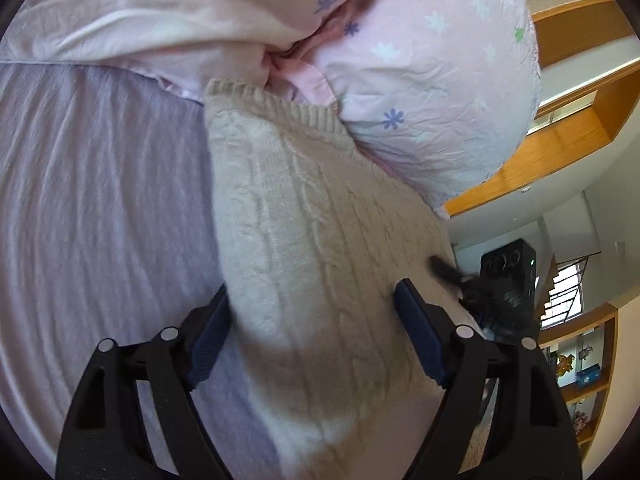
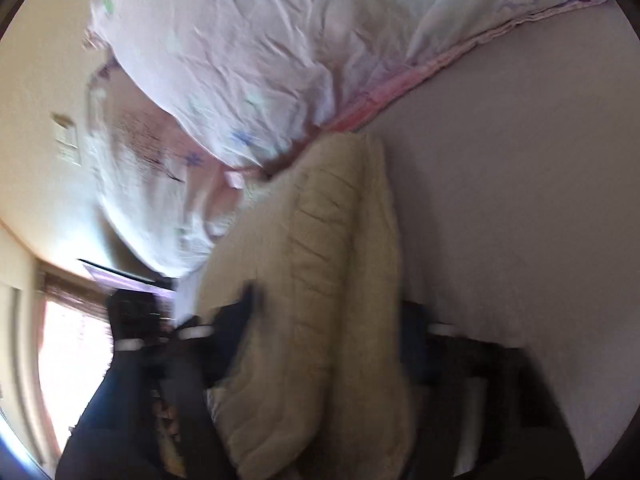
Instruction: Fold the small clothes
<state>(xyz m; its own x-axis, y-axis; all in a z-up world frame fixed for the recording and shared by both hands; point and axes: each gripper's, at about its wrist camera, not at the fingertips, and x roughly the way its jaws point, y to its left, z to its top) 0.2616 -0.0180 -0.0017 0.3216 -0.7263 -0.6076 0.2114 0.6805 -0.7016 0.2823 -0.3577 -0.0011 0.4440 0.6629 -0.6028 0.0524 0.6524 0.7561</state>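
Observation:
A cream cable-knit sweater [image 1: 304,240] lies folded on the lavender bed sheet [image 1: 92,208], its ribbed hem against a pink pillow. My left gripper [image 1: 312,300] has its jaws wide apart on either side of the sweater's thick fold; the blue pads [image 1: 420,332] stand apart from each other. In the blurred right wrist view the same sweater [image 2: 320,300] bulges up between my right gripper's [image 2: 332,320] fingers, which sit on both sides of the fold. The right gripper also shows in the left wrist view [image 1: 480,292], at the sweater's far edge.
A pink flowered pillow [image 1: 436,92] and a crumpled pink duvet [image 1: 160,20] lie at the head of the bed, touching the sweater. Wooden shelving [image 1: 576,360] and a stair rail stand beyond the bed's right edge. The sheet [image 2: 520,200] stretches out to the right of the sweater.

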